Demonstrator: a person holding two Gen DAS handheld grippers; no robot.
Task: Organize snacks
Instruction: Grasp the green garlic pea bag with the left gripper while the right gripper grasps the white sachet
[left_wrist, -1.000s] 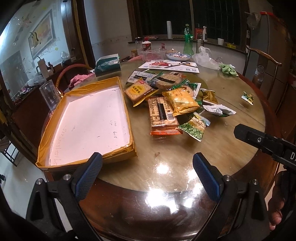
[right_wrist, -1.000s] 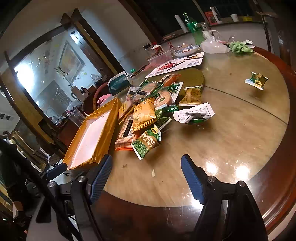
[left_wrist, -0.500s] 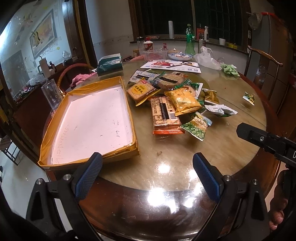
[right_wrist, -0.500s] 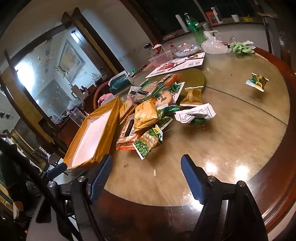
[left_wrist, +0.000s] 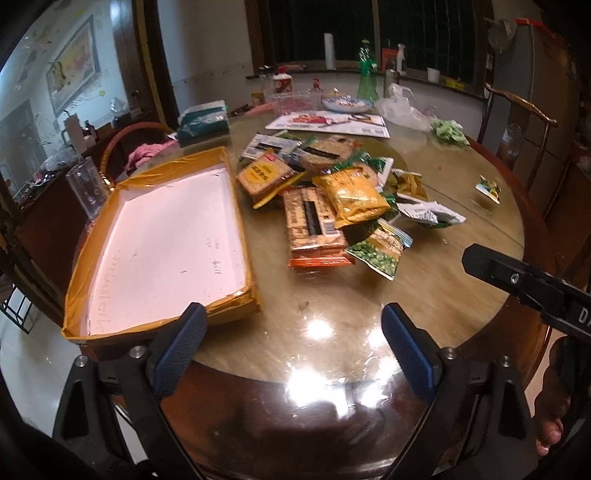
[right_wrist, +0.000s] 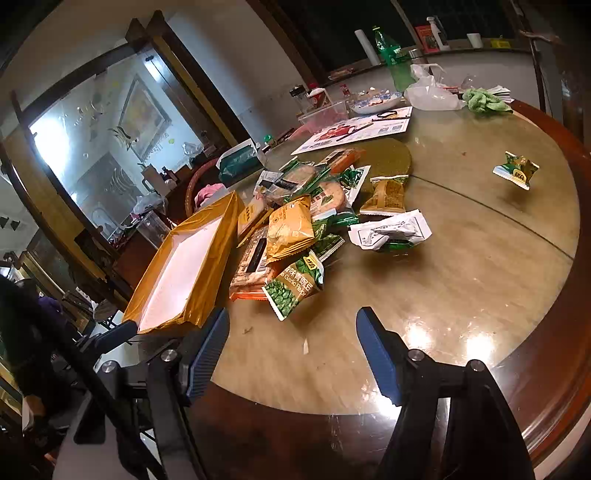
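A pile of snack packets lies mid-table: a yellow bag (left_wrist: 351, 195), a long cracker pack (left_wrist: 312, 225) and a green pea bag (left_wrist: 378, 251) (right_wrist: 295, 288) nearest me. Left of the pile sits a shallow box (left_wrist: 166, 240) (right_wrist: 184, 269) with yellow tape and a bare white inside. One small packet (left_wrist: 489, 188) (right_wrist: 517, 171) lies alone at the right. My left gripper (left_wrist: 293, 321) hangs over the near table edge, jaws closing with nothing between them. My right gripper (right_wrist: 291, 321) hovers short of the pea bag, jaws also closing on nothing.
A crumpled white wrapper (right_wrist: 391, 229) lies right of the pile. At the far side are a flyer (left_wrist: 328, 122), a bowl (left_wrist: 345, 105), a green bottle (left_wrist: 365, 77) and a plastic bag (left_wrist: 402, 109). A wooden chair (left_wrist: 517, 110) stands at the back right. The round table's dark rim (right_wrist: 546, 387) is close.
Both grippers' blue pads stand slightly closer together than before. The left view has crept a little toward the table; the right view is unchanged.
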